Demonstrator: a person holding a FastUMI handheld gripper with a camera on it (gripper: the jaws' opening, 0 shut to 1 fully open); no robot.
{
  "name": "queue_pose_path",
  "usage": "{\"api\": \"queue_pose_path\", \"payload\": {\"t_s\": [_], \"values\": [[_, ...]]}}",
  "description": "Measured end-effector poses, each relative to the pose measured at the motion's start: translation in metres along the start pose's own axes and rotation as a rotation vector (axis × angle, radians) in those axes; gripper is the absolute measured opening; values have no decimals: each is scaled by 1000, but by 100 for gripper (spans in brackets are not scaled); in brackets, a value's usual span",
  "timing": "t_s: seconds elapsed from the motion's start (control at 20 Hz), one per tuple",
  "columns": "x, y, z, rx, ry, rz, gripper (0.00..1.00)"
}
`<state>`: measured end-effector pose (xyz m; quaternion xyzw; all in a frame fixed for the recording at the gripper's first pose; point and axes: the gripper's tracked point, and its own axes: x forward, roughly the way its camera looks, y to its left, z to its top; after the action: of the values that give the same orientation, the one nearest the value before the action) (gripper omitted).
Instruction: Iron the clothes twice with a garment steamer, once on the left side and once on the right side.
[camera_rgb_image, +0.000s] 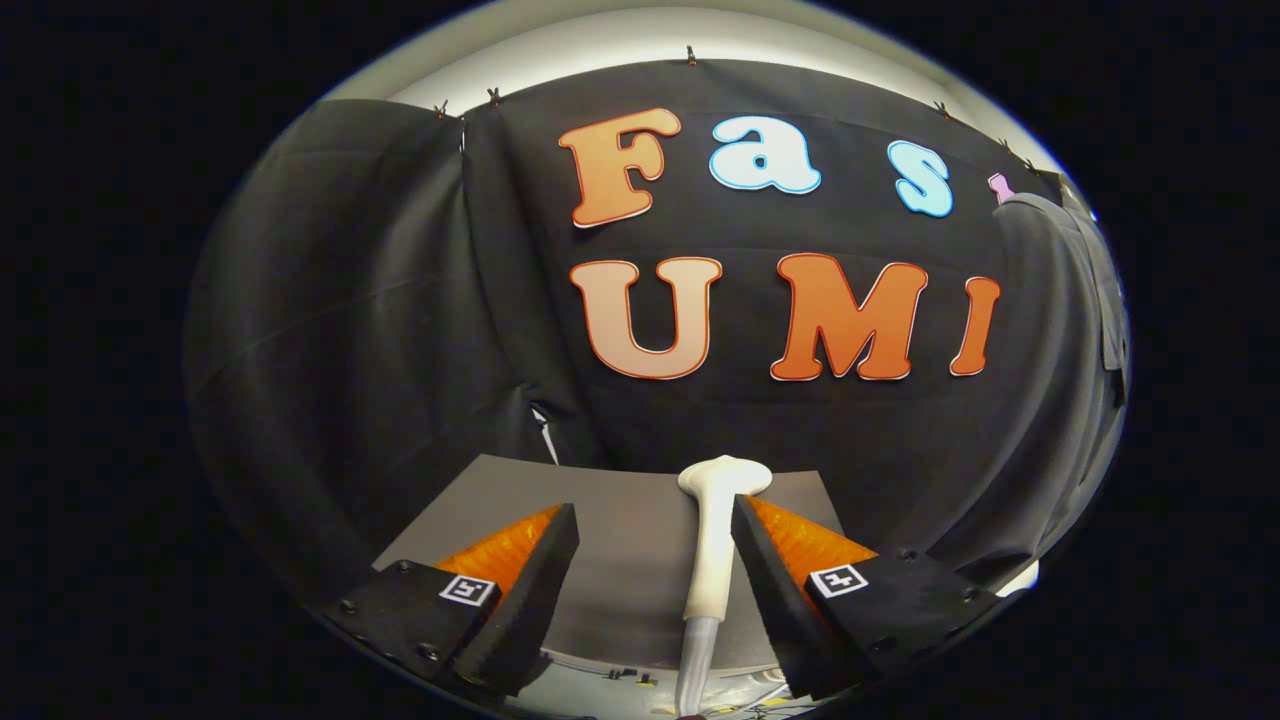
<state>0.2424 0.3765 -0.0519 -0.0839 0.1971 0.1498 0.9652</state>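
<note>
A white garment steamer (714, 560) lies on the grey table (610, 500), its wide head pointing away from me and a pale hose trailing back from its handle. My gripper (655, 506) is open, and the steamer's handle sits between the fingers, close against the right finger while the left finger stands well apart from it. Whether the right finger touches the handle I cannot tell. A dark grey garment (1070, 290) hangs on a pink hanger (1000, 186) far off to the right, against the booth's cloth wall.
Black cloth walls close the booth behind and on both sides of the small table. The table's far edge lies just past the steamer's head. Below the fingers a pale surface with cables shows.
</note>
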Motion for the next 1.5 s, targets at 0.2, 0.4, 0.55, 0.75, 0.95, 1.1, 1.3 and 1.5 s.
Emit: {"api": "queue_pose_path", "payload": {"t_s": [0.2,0.4,0.55,0.75,0.95,1.1,1.3,1.5], "values": [[58,-22,-15,-41,101,-75,99],[104,-49,-41,-27,218,-135,99],[124,-60,-64,35,305,-148,98],[134,-64,-82,97,382,-140,99],[143,-59,-97,119,442,-115,99],[142,-56,-110,143,481,-100,78],[144,-64,-120,147,489,-103,61],[141,-66,-119,225,464,-75,47]]}}
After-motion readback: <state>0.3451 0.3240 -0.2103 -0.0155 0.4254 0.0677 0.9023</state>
